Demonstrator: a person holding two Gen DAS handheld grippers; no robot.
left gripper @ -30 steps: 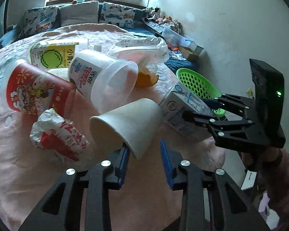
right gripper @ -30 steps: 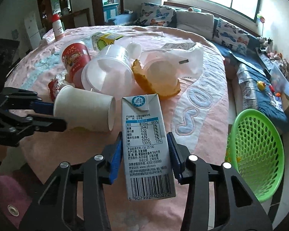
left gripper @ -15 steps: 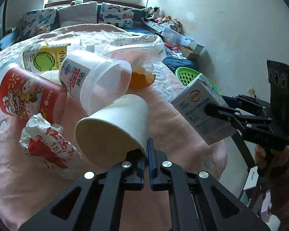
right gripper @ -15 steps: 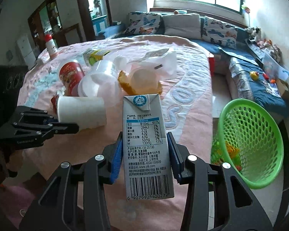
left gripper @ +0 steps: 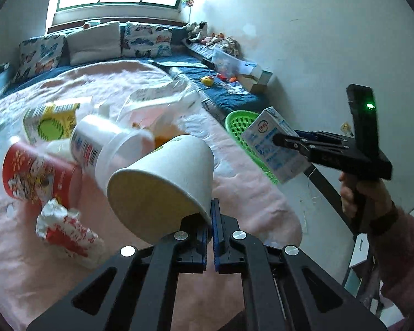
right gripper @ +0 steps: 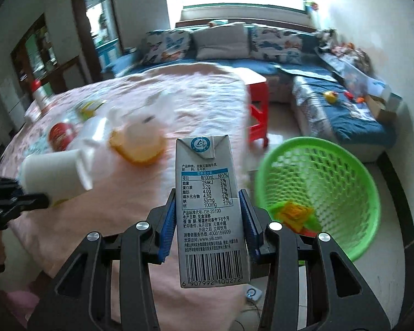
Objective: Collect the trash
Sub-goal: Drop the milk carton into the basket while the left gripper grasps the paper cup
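Note:
My left gripper [left gripper: 209,218] is shut on the rim of a white paper cup [left gripper: 162,182], which hangs lifted above the pink tablecloth [left gripper: 248,193] with its mouth toward the camera. My right gripper [right gripper: 208,215] is shut on a grey-white milk carton [right gripper: 207,193], held upright off the table's edge beside the green mesh basket [right gripper: 331,182]. In the left wrist view the milk carton [left gripper: 273,146] sits in the right gripper [left gripper: 287,143] in front of the green basket [left gripper: 237,121]. Some coloured scraps lie in the basket.
On the table lie a red printed cup [left gripper: 33,173], a clear plastic tub [left gripper: 107,149], a crumpled red-white wrapper [left gripper: 66,231], a yellow-green carton [left gripper: 52,121] and a plastic bag with orange peel [right gripper: 138,143]. A red stool [right gripper: 258,113] and blue cushions stand behind.
The left gripper closed on the paper cup's rim and lifted it. The right gripper carried the milk carton off the table toward the green basket.

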